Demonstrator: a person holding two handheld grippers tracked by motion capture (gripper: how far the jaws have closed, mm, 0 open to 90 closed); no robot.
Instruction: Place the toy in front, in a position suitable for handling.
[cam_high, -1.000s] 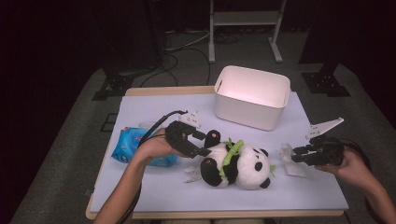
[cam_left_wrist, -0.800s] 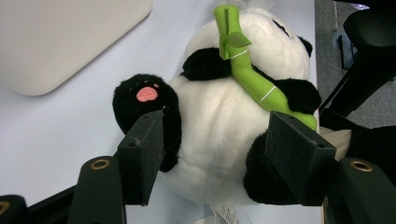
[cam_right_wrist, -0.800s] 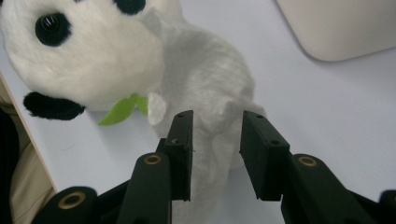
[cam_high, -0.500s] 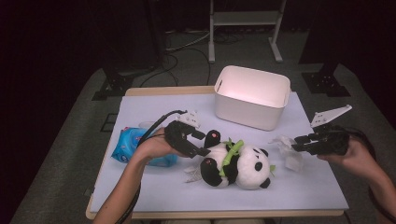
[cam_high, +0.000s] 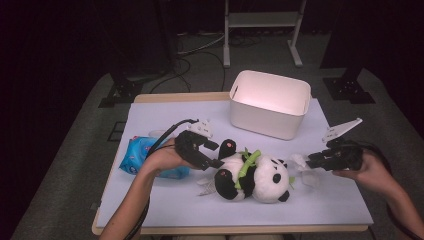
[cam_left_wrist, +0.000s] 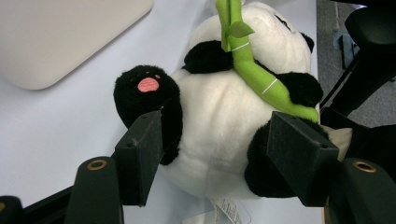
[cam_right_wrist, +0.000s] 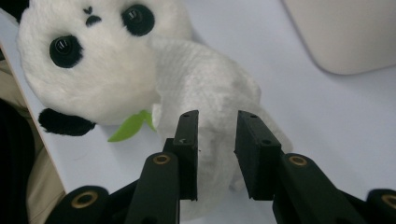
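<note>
**Both grippers on soft toys at mid-table**

The left gripper (cam_high: 212, 155) pinches the plush panda's (cam_high: 252, 172) lower body, its pads pressed against the black legs. The right gripper (cam_high: 310, 162), at the right of the high view, has just been closing its jaws around a white plush piece (cam_right_wrist: 210, 102) and squeezes it. The panda lies on its back at centre frame on the lavender table cover (cam_high: 150, 112). A white bin (cam_high: 267, 107) stands above it; a blue packet (cam_high: 137, 155) lies at left.

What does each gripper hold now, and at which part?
The left gripper grips the plush panda around its lower body. The right gripper has just been closing on the white cloth near its end.
</note>
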